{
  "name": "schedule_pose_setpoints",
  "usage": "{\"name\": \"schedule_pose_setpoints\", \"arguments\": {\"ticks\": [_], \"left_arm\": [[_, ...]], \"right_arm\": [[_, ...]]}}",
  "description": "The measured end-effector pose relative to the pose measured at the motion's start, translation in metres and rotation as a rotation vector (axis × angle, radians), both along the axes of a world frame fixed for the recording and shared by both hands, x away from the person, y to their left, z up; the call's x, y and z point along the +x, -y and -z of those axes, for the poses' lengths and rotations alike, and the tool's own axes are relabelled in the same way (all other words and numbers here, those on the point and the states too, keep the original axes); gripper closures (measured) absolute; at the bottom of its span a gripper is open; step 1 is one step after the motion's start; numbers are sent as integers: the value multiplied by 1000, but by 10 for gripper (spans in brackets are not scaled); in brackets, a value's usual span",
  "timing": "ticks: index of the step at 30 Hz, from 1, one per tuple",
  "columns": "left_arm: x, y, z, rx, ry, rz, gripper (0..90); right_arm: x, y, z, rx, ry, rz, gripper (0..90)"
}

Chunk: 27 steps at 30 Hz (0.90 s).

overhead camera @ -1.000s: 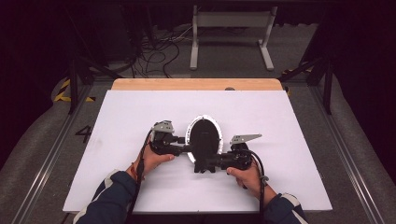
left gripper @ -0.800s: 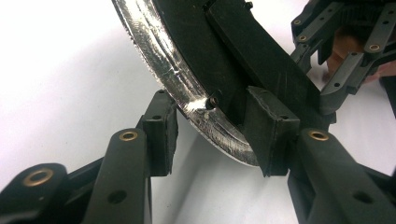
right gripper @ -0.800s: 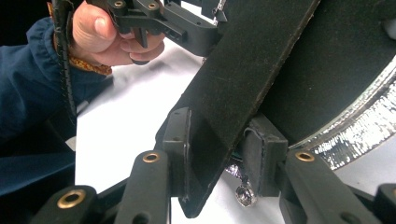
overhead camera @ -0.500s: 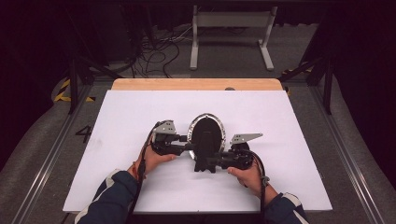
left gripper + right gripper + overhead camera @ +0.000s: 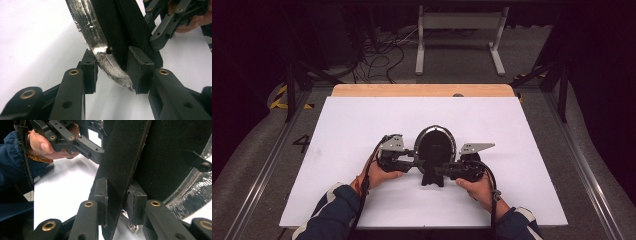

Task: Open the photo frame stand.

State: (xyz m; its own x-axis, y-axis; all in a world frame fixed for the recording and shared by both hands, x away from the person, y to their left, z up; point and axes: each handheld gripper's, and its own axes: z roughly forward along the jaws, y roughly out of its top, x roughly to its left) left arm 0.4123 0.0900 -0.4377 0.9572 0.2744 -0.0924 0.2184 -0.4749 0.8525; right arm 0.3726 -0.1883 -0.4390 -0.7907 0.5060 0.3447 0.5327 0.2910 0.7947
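A dark oval mirror [image 5: 435, 146] with a silvery rim [image 5: 100, 50] stands mid-table, its black flat stand [image 5: 432, 179] toward the person. My left gripper [image 5: 414, 161] comes in from the left. Its jaws have just been closing, and the pads [image 5: 140, 71] now press on the lower rim [image 5: 113, 72] and the black back. My right gripper [image 5: 441, 171] comes in from the right. Its jaws have also just been closing, and its pads [image 5: 101, 195] sit against both sides of the stand's flat strut [image 5: 120, 170]. The other hand and gripper [image 5: 65, 137] show beyond.
A white sheet [image 5: 362, 125] covers the table, with a bare wooden strip [image 5: 422, 90] along the far edge. Metal rails [image 5: 267, 165] run down both sides. Cables and a white frame [image 5: 459, 30] lie on the floor beyond.
The oval's stand has come into sight below it. The right gripper has shifted in toward the stand, and both hands have stayed close by the oval.
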Motion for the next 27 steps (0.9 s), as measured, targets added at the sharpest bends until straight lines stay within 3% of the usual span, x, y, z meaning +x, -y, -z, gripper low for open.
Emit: {"name": "schedule_pose_setpoints", "arguments": {"ticks": [6, 12, 18, 25, 27], "left_arm": [[-3, 5, -2, 23, 44, -20, 605], [-7, 10, -6, 55, 145, -74, 609], [-9, 14, -7, 83, 214, -137, 618], [-10, 17, -6, 89, 265, -168, 621], [-10, 17, -6, 79, 262, -163, 636]], "right_arm": [[-1, 0, -2, -11, 12, 7, 732], [-2, 0, -7, -19, 32, 12, 733], [-2, -2, -11, -33, 54, 9, 733], [-3, -3, -14, -49, 67, 7, 725], [-2, -2, -13, -61, 69, 12, 726]]}}
